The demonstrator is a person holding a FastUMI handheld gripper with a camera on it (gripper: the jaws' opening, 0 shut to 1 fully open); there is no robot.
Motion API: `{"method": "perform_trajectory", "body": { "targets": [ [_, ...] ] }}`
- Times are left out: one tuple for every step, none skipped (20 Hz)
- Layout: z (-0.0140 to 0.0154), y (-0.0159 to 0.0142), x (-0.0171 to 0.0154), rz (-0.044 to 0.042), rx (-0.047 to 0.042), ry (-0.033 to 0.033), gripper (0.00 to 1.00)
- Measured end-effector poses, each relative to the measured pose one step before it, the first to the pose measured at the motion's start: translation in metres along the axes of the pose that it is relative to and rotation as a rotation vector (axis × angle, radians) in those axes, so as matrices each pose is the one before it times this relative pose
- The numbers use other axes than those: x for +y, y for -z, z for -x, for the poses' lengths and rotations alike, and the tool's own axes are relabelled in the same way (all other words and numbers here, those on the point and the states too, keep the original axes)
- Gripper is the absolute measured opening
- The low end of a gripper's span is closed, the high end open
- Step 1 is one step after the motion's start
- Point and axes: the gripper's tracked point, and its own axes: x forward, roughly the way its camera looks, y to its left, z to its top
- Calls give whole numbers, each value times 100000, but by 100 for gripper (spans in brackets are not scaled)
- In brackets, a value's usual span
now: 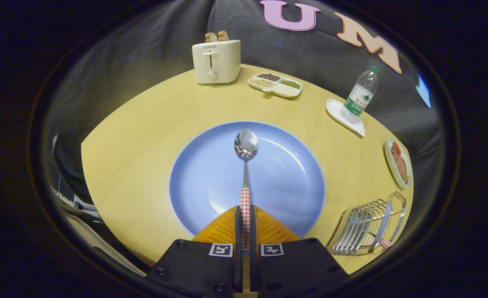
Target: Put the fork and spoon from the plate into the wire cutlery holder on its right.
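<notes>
2 fingers of the gripper [246, 221] clamp the spoon's [246, 165] checked handle above the round plate [285, 178].

Toaster [216, 62] (bread in slots), divided snack tray [275, 85], water bottle [360, 96]

wooden table [144, 136], plate [285, 182], toaster [216, 62], bottle [362, 94]

one spoon [246, 174] held in the claw [245, 225], one blue plate [285, 182], one wire cutlery holder [370, 225], one toaster [216, 61], one water bottle [360, 96], one three-part snack tray [275, 85], one small dish of food [399, 162], one counter [144, 136]
</notes>
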Motion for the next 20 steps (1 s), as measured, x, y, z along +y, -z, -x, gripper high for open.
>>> {"method": "perform_trajectory", "body": {
  "targets": [
    [486,-180,-175,-94,141,-938,10],
    [312,-77,-249,794,623,-703,10],
    [582,-126,-516,1165,-3,255,10],
    [429,-94,-515,1005,548,-215,10],
    [459,-75,-297,81,449,-417,10],
    [472,-211,-363,-275,-149,-375,10],
    [407,-177,-370,-42,219,-371,10],
    [517,14,-445,298,532,-163,10],
    [500,-146,-457,496,492,-12,10],
    [464,-100,-462,540,212,-28,10],
    [598,-18,-441,513,624,-200,10],
    [642,41,-528,497,673,180,10],
    [608,-1,-708,314,422,680,10],
    [524,-179,-656,96,61,469,10],
    [601,-29,-617,38,718,56,10],
    [686,-39,-727,-119,90,422,10],
    [637,-59,-789,185,452,630,10],
    [596,-23,-875,423,388,783,10],
    [702,-118,-939,517,-114,1045,10],
    [578,-36,-849,590,18,974,10]
  ]
}}
